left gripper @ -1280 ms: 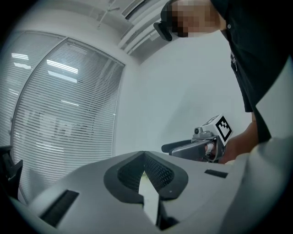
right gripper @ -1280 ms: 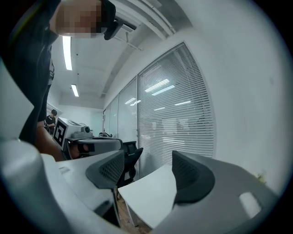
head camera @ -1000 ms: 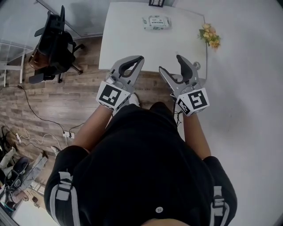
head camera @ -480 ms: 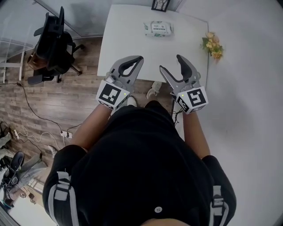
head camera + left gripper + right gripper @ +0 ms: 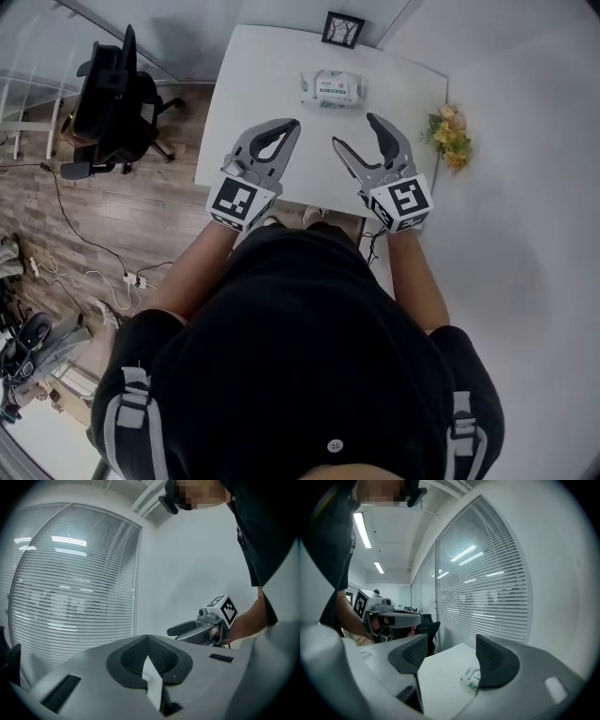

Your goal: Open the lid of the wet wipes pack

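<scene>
The wet wipes pack [image 5: 331,88], white with green print, lies flat with its lid down near the far edge of the white table [image 5: 248,103]. Both grippers are held over the table's near edge, well short of the pack. My left gripper [image 5: 290,127] is shut with nothing in it; its pads meet in the left gripper view [image 5: 147,643]. My right gripper [image 5: 355,132] stands open and empty. Through its jaws [image 5: 452,652] the pack [image 5: 469,678] shows ahead on the tabletop, partly hidden behind the right pad.
A small framed picture [image 5: 342,29] leans at the table's back edge. A bunch of flowers [image 5: 448,136] sits at the table's right side by the white wall. A black office chair [image 5: 112,94] and cables [image 5: 84,253] occupy the wood floor on the left.
The person has stepped closer to the table; the table and pack now sit lower and nearer in the head view. Both grippers have kept their pose, left shut and right open.
</scene>
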Demonstrator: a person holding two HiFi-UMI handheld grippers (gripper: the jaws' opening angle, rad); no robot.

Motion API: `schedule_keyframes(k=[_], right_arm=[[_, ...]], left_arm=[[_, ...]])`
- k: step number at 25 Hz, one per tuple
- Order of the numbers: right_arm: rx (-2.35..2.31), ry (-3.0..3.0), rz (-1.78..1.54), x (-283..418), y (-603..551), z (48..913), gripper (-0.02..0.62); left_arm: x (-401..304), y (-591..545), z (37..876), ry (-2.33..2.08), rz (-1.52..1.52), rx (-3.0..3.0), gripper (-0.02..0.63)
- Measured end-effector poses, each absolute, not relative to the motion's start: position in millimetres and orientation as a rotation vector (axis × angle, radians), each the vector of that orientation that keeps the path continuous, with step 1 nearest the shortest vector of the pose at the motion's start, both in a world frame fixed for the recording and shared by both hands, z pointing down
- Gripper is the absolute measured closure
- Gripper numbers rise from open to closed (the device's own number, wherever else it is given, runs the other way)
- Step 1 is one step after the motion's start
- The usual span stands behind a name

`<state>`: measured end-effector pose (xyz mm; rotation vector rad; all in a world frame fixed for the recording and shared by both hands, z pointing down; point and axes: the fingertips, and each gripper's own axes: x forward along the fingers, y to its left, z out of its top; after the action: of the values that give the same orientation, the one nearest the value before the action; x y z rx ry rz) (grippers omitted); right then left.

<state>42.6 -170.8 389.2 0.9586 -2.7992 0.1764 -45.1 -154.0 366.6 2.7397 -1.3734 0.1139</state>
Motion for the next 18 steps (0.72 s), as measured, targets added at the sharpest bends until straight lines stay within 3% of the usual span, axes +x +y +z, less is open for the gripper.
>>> schedule_keyframes(k=[18], right_arm=[[0.682,-2.699,0.185,73.4,-308.1,488.7,0.290]], left_arm=[[-14.2,-269.0,455.1,-1.541,0.386,2.530,0.600]])
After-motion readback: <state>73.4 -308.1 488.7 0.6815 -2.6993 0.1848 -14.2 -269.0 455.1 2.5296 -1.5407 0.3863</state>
